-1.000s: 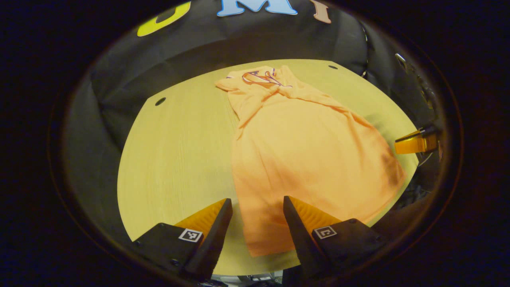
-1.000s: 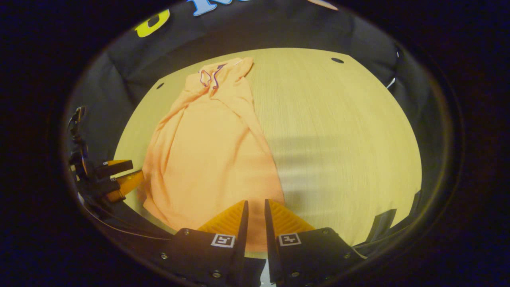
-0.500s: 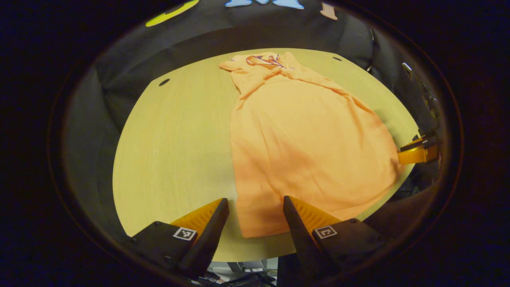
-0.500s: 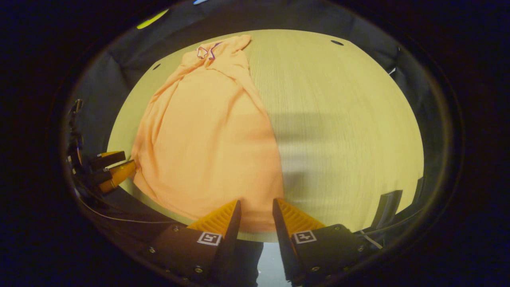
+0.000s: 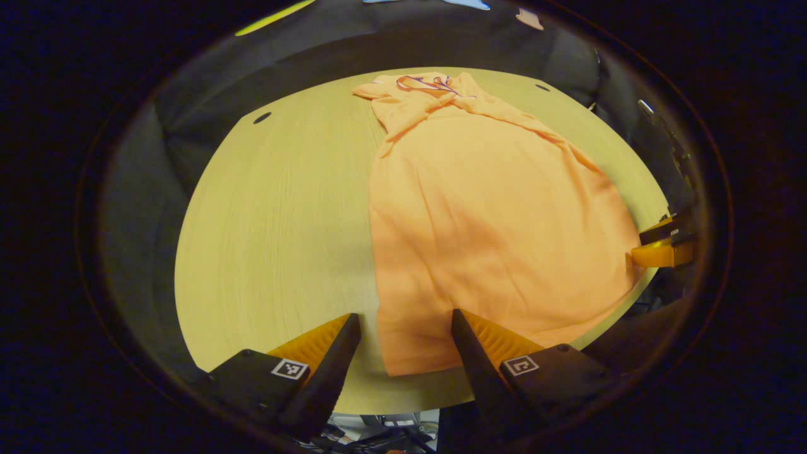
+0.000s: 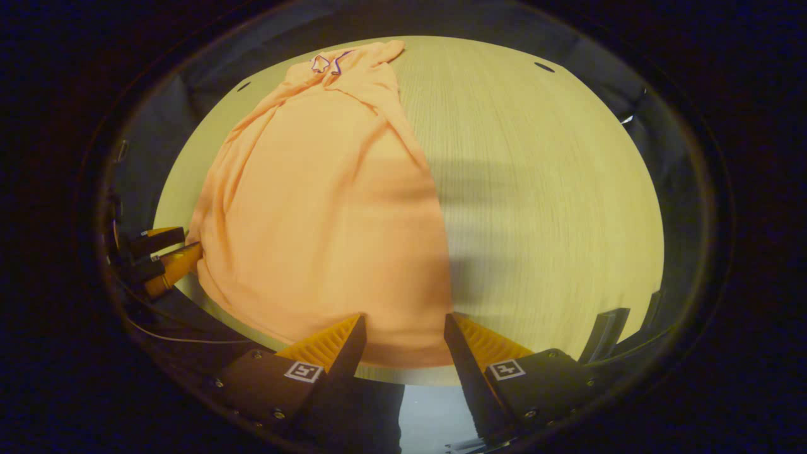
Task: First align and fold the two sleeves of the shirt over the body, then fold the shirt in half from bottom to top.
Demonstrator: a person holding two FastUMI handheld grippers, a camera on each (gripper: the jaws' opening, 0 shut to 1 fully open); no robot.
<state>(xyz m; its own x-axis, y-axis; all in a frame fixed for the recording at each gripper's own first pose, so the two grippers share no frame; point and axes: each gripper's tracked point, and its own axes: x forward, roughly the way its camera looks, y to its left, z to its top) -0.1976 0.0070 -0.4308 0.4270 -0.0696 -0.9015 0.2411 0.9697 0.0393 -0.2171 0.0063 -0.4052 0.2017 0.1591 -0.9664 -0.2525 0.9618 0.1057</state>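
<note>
- Left tool [image 5: 403, 328] spread wide over the shirt's near left hem corner, gripping nothing
- Right tool [image 6: 403, 331] wide over the near right hem
- Shirt [image 5: 485, 214] flat on the worktop [image 5: 277, 214], collar toward the far edge

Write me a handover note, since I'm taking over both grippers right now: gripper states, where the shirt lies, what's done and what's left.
Left gripper: jaws open, holding nothing, at the shirt's bottom-left hem corner.
Right gripper: jaws open, holding nothing, at the bottom-right hem corner.
Shirt: flat on the wooden table, collar at the far end, hem at the near edge.
Done: both sleeves look folded in over the body.
Left: grip both hem corners, then fold bottom up to the collar.
</note>
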